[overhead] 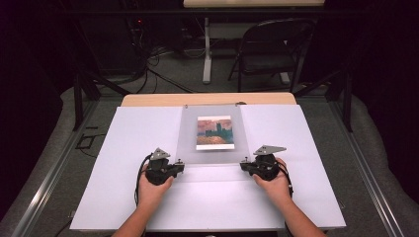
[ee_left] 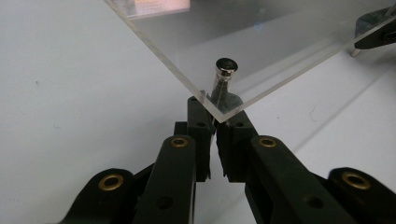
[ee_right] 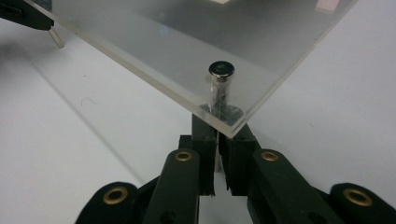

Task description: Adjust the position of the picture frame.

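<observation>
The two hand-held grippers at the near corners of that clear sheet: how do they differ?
The left hand-held gripper points right at the clear sheet's near-left corner; the right hand-held gripper points left at its near-right corner. The right one's grey plate looks wider than the left one's grey plate. Both are black and trail cables. In each gripper view the jaws are shut around a metal post under the corner.

hand-held gripper: jaws closed under corner | clear acrylic sheet | metal standoff pin upright
</observation>
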